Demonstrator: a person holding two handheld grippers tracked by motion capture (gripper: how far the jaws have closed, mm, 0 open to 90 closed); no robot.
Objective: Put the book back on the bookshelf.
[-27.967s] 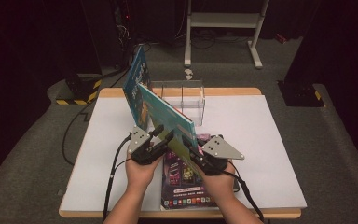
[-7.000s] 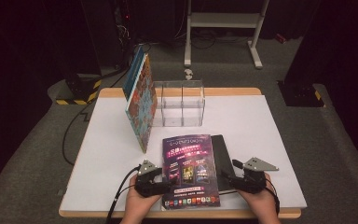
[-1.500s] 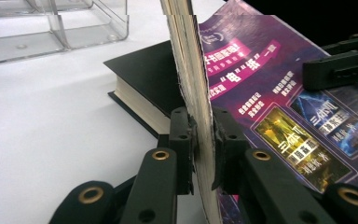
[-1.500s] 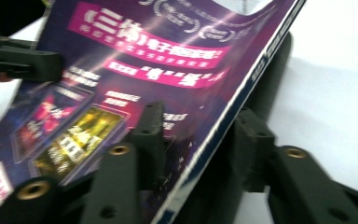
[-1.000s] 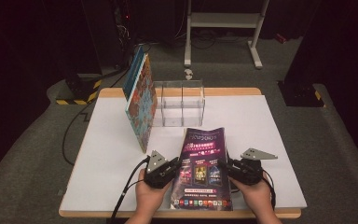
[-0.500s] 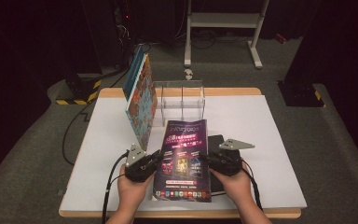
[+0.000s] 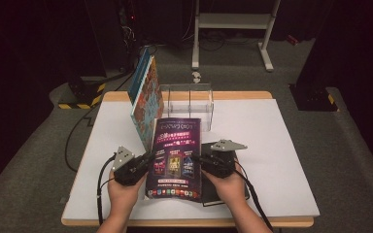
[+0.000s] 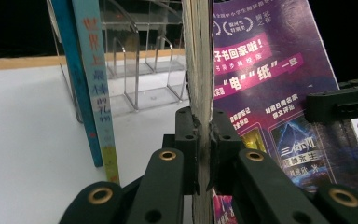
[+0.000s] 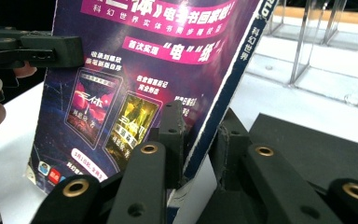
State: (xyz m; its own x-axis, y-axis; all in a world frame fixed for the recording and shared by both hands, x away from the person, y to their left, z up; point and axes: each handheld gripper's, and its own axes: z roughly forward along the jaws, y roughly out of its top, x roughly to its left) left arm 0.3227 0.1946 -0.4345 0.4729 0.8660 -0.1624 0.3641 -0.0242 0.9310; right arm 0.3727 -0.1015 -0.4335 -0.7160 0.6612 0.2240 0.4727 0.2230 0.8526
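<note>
A purple magazine [image 7: 175,150] [image 8: 270,93] [image 9: 135,70] is held tilted up off the table between both grippers. My left gripper [image 7: 148,160] [image 8: 204,135] is shut on its page edge. My right gripper [image 7: 199,162] [image 9: 200,135] pinches its blue spine side; those jaws have just been closing with the magazine between them. In the left gripper view the right gripper [image 8: 340,102] reaches across the cover. In the right gripper view the left gripper [image 9: 32,51] sits at the far edge. A clear acrylic rack [image 7: 187,99] stands just behind the magazine.
Two tall books [image 7: 143,97] lean upright at the rack's left end, close to the magazine. A flat black book [image 7: 223,189] [image 9: 307,144] lies on the white table [image 7: 281,145] under my right hand. A cable trails off the table's left front.
Both grippers have carried the magazine left and away from the person, toward the rack and the standing books, and lifted it a little. It has swung square to the table.
</note>
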